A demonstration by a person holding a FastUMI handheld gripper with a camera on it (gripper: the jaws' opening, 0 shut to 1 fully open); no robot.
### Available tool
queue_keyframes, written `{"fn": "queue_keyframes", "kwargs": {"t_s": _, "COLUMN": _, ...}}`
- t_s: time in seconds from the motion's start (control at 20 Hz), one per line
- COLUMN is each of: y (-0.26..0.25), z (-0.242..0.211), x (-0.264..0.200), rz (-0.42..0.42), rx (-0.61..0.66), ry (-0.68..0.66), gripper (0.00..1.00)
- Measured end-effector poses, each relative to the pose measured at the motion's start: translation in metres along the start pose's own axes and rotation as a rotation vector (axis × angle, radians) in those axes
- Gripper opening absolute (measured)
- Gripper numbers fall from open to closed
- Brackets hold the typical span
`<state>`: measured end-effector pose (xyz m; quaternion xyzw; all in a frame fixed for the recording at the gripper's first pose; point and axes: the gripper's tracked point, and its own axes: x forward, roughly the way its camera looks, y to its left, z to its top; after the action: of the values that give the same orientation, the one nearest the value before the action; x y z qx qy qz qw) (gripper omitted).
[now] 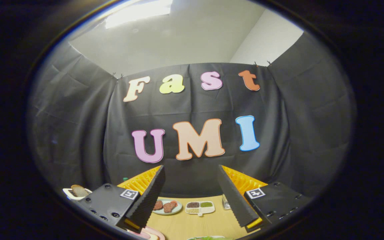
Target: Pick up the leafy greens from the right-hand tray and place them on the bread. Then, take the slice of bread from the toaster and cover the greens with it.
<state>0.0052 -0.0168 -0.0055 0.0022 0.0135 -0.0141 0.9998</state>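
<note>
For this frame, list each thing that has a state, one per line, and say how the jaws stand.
Gripper: jaws wide apart, holding nothing, raised above the table.
White toaster: loaded, a brown bread slice standing up out of it.
Pale round plate: holding reddish-brown meat pieces.
White three-part dish: filled, dark, green and pale contents in separate sections.
Leafy greens: lying on their tray below the jaws, untouched.
</note>
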Motion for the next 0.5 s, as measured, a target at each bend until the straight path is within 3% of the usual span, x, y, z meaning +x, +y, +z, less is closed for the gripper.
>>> {"fn": "queue_keyframes", "kwargs": {"t_s": 0.2, "y": 0.002, "z": -0.018, "x": 0.004, "rz": 0.087, "rx": -0.046, "ry": 0.061, "gripper": 1.00}}
{"fn": "queue_keyframes", "kwargs": {"t_s": 0.5, "y": -0.006, "z": -0.077, "x": 0.004, "rz": 0.291, "rx": -0.133, "ry": 0.254, "gripper": 1.00}}
